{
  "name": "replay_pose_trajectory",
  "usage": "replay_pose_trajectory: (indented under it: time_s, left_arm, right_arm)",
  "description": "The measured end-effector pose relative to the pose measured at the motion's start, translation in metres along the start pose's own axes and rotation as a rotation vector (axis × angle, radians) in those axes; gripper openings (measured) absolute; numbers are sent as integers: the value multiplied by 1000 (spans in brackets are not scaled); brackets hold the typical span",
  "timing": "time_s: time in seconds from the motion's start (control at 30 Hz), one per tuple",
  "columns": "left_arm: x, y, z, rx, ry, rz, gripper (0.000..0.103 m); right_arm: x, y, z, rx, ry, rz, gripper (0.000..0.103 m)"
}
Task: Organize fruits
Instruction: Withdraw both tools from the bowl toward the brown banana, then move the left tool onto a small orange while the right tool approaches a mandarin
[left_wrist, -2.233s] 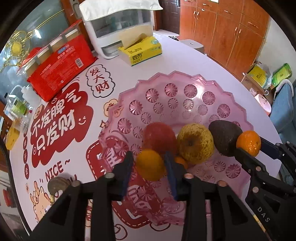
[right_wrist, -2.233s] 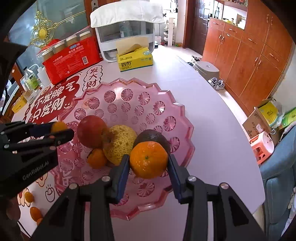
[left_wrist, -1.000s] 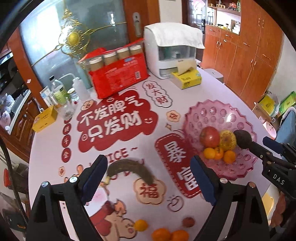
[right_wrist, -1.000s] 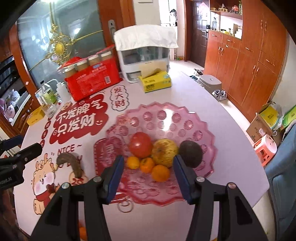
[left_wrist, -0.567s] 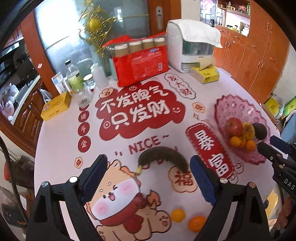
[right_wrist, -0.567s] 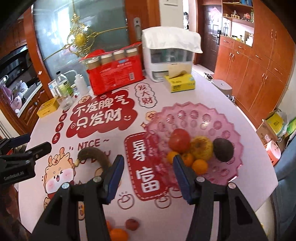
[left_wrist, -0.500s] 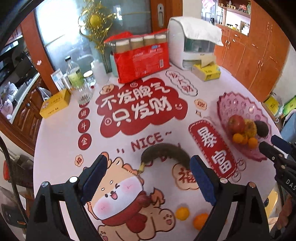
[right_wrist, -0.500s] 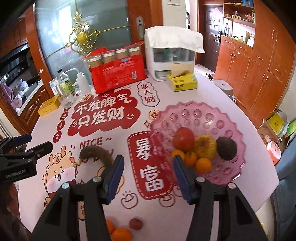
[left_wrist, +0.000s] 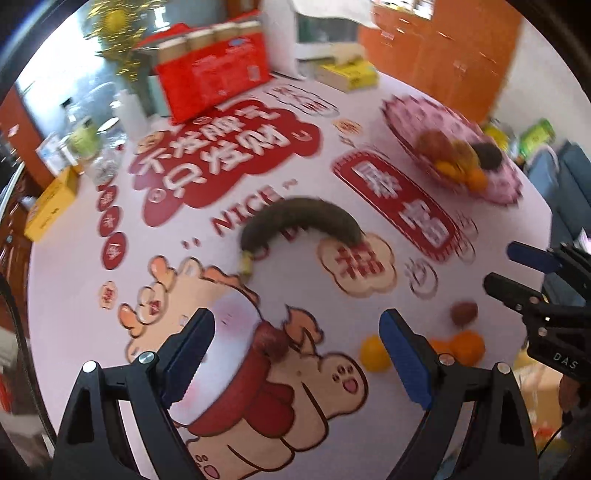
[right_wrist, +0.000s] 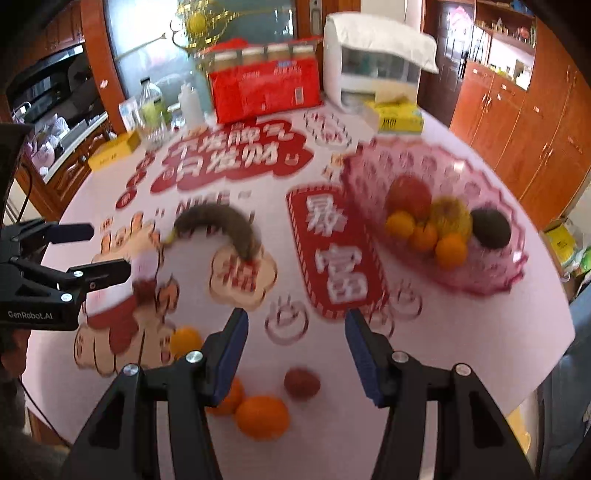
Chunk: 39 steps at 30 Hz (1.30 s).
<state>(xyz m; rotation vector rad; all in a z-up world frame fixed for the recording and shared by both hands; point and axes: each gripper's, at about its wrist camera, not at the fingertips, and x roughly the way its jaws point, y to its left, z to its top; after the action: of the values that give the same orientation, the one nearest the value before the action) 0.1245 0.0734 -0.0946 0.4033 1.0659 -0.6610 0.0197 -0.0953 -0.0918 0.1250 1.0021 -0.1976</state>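
The loose fruit lies at the near edge of the desk (right_wrist: 461, 350): an orange (right_wrist: 262, 417) closest to the edge, a second orange (right_wrist: 229, 397) touching it and partly hidden behind the right claw's left finger, a small dark red fruit (right_wrist: 301, 383) just beside them, and a yellower citrus (right_wrist: 184, 341) a little apart toward the cartoon print. Farther in, a blackened banana (right_wrist: 221, 225) curves across the printed red lettering, its stem end pointing toward the left claw. The pink scalloped fruit bowl (right_wrist: 369, 173) sits on the far right of the desk and holds a red apple (right_wrist: 408, 195), a yellow-brown round fruit (right_wrist: 450, 218), a dark avocado (right_wrist: 491, 227) and three small oranges heaped at their front. The right claw (right_wrist: 295, 354) hangs over the loose fruit with its blue-padded fingers partly spread and nothing between them. The left claw (left_wrist: 297, 354) hangs over the cartoon dog print, fingers spread wide and holding nothing; from its camera the banana (left_wrist: 303, 225) lies ahead, and the loose oranges (left_wrist: 469, 345) lie off to its right. At the back of the desk stand a red box (right_wrist: 264, 88) topped with jars, a white appliance (right_wrist: 373, 70) draped with a cloth, a yellow tissue box (right_wrist: 397, 114) and some bottles. Both views are blurred.
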Motion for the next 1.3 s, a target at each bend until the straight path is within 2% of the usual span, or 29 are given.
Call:
replay_pose_trajectory:
  time_s: [0.17, 0.3, 0.6, 0.7, 0.83, 0.97, 1.07, 1.3]
  left_arm:
    - [16, -32, -19, 126, 22, -59, 90]
    - [28, -47, -28, 169, 38, -80, 87]
    - [55, -50, -29, 138, 107, -171, 56]
    - [62, -50, -30, 123, 125, -196, 52]
    - [69, -50, -31, 111, 154, -231, 41]
    - [73, -52, -33, 110, 170, -238, 36]
    - [75, -52, -33, 109, 172, -242, 32]
    - [78, -54, -30, 112, 168, -240, 31]
  right_arm:
    - [1, 0, -25, 36, 40, 15, 55]
    - [2, -4, -43, 67, 71, 10, 55]
    - [11, -3, -66, 88, 131, 49, 55]
    - [17, -2, -70, 83, 150, 61, 55]
    - [18, -3, -70, 86, 143, 81, 55]
    - [27, 2, -70, 65, 173, 114, 54]
    - [33, 6, -71, 48, 183, 124, 48]
    - [37, 8, -67, 47, 175, 127, 45]
